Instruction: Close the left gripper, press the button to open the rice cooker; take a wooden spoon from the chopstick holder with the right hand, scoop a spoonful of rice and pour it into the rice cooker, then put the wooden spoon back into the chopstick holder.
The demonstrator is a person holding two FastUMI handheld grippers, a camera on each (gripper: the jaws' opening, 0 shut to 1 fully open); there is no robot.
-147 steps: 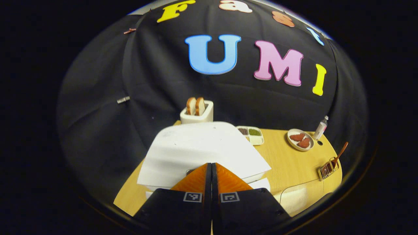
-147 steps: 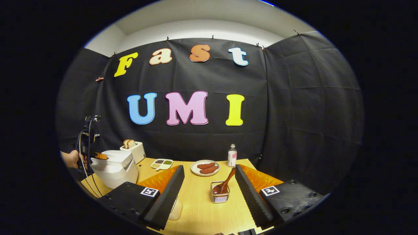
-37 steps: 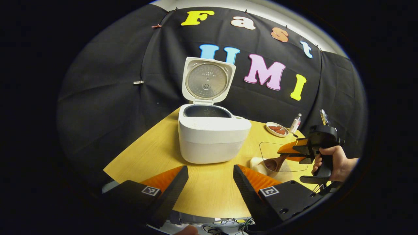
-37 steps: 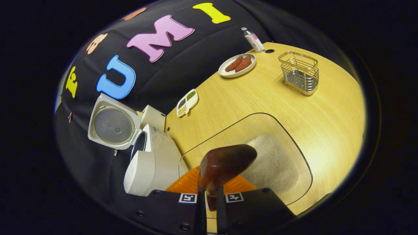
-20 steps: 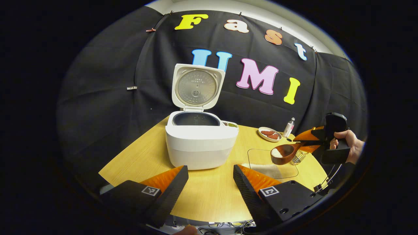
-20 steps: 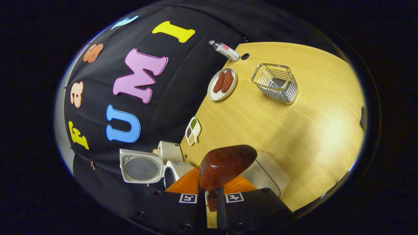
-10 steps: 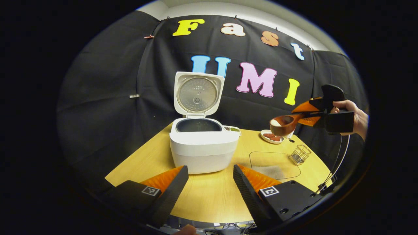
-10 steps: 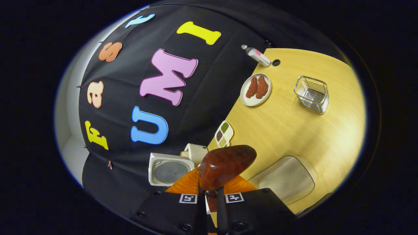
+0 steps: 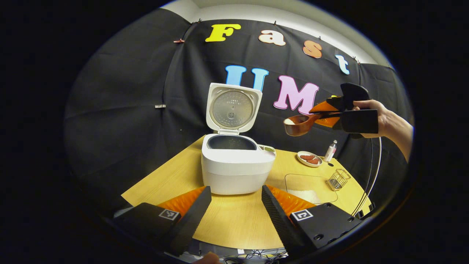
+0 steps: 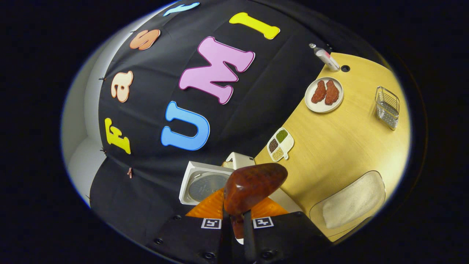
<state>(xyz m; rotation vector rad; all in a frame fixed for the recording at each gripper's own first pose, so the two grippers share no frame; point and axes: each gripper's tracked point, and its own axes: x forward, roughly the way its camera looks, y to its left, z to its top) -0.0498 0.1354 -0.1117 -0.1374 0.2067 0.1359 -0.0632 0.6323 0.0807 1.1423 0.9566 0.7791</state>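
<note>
Clamping the handle of the wooden spoon between its closed fingers, the right hand-held gripper is held high and to the right of the rice cooker, with the person's hand wrapped round its grip. The spoon is kept roughly level, bowl toward the cooker, presumably so that the small heap of rice seen in it is not spilled on the way. In the right gripper view the underside of the spoon's bowl juts out from between the fingers, and the raised lid lies just beyond it, which suggests the pot is nearly under the spoon. The left hand-held gripper is held low at the near edge of the counter, its fingers spread wide and empty, well clear of the cooker; judged from this, its button-pressing part is done. The lid stands upright at the back, leaving the dark inner pot open for the pour. Farther right on the counter, the tray of loose rice lies beside the wire chopstick holder, which stands empty for the spoon's return.
</note>
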